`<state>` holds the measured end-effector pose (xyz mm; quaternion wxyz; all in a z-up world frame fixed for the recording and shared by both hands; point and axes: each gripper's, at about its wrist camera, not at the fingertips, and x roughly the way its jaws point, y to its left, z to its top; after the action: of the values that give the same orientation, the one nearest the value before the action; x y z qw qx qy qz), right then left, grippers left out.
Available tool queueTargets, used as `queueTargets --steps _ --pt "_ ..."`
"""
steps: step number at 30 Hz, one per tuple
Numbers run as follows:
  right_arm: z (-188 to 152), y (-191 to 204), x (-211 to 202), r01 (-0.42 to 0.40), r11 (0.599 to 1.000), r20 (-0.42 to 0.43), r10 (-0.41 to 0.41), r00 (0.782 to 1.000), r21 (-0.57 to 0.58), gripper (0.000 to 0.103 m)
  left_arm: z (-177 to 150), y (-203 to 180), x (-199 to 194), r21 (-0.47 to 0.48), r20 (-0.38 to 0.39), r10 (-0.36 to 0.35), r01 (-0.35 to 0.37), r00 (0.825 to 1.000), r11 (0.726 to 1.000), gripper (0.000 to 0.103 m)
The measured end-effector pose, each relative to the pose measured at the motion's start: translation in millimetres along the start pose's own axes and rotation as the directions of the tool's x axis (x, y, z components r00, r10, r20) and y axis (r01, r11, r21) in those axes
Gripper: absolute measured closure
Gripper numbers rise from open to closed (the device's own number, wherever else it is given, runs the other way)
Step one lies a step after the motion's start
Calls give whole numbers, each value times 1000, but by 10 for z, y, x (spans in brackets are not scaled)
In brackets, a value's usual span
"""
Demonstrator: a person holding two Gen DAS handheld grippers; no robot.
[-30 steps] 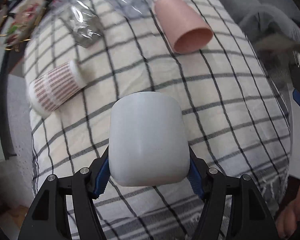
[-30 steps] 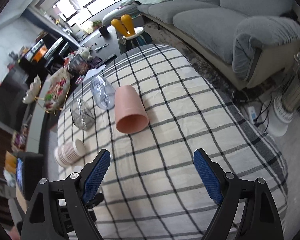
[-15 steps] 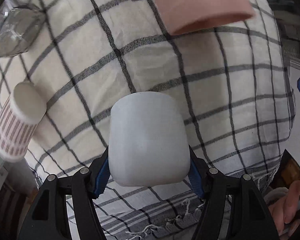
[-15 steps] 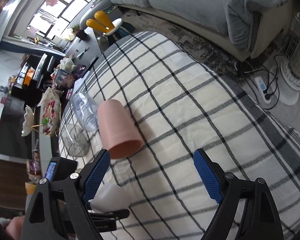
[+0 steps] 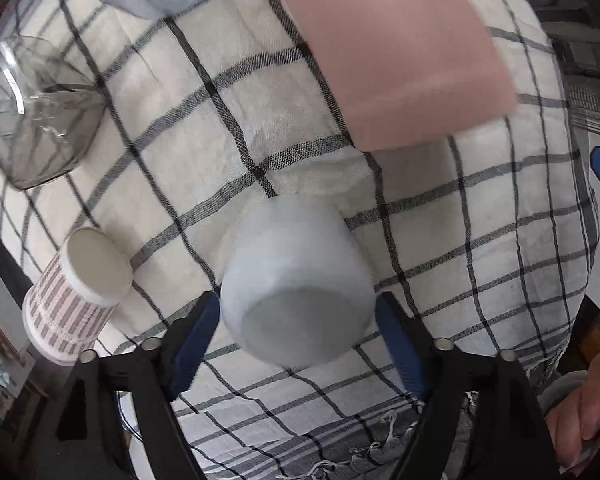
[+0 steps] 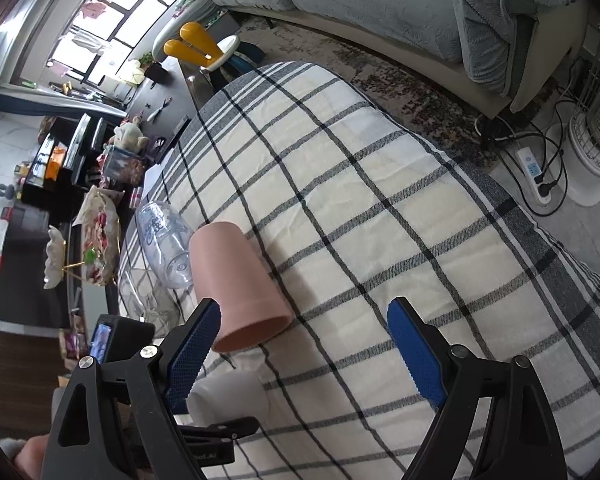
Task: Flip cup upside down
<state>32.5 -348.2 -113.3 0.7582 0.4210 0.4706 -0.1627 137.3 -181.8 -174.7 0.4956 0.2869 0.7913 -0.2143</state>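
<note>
A white cup [image 5: 296, 280] stands mouth down on the checked tablecloth [image 5: 204, 128], its base facing the left wrist camera. My left gripper [image 5: 296, 340] has its blue pads on either side of the cup with small gaps showing, so it looks open around it. The cup also shows in the right wrist view [image 6: 232, 396], with the left gripper's black body below it. My right gripper [image 6: 304, 352] is open and empty above the cloth. A pink cup [image 6: 236, 284] lies on its side just beyond its left pad.
A striped paper cup [image 5: 76, 296] lies on its side at the left. A clear glass [image 5: 40, 112] and a clear plastic cup [image 6: 164, 240] lie further back. The pink cup [image 5: 396, 48] lies close behind the white one. The table's fringed edge [image 5: 340, 460] is near.
The left gripper has tipped the white cup over, mouth down onto the cloth, and its pads have loosened. The right gripper has moved closer to the pink cup.
</note>
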Motion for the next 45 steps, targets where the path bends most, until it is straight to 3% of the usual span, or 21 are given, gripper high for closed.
queueTargets --steps 5,9,14,15,18,21,23,26,33,36,45 --pt "-115 76 -253 2 998 40 1 999 -58 17 -407 -9 -255 -19 135 7 -4 991 1000 21" --pt "-271 256 -484 17 988 75 -5 997 -151 17 -899 9 -533 -88 303 15 12 953 996 21" --pt "-510 541 -778 72 954 154 -27 988 -292 17 -1382 64 -755 -188 510 53 51 858 981 17" --pt "-571 607 -850 84 943 176 -28 984 -321 17 -1533 91 -807 -218 554 77 55 829 974 17" --pt "-720 740 -1013 111 919 220 -27 975 -379 17 -1804 188 -919 -280 635 127 74 762 957 16" --pt "-877 898 -1149 141 889 262 -25 965 -436 17 -2081 271 -938 -342 704 184 101 686 934 16" --pt "-985 998 -1212 156 866 283 -18 959 -475 16 -2301 344 -947 -386 749 242 110 617 916 15" --pt "-1168 1154 -1277 183 828 319 -5 948 -530 16 -2580 410 -936 -446 778 318 121 542 887 9" --pt "-1509 1383 -1344 206 762 375 53 925 -614 16 -2970 552 -869 -509 800 382 187 462 840 3" --pt "-1624 1442 -1363 220 737 394 67 917 -639 16 -3117 557 -865 -532 808 420 207 414 821 0" --pt "-1785 1463 -1487 241 721 446 105 889 -650 14 -3322 486 -950 -549 818 466 217 336 807 0"
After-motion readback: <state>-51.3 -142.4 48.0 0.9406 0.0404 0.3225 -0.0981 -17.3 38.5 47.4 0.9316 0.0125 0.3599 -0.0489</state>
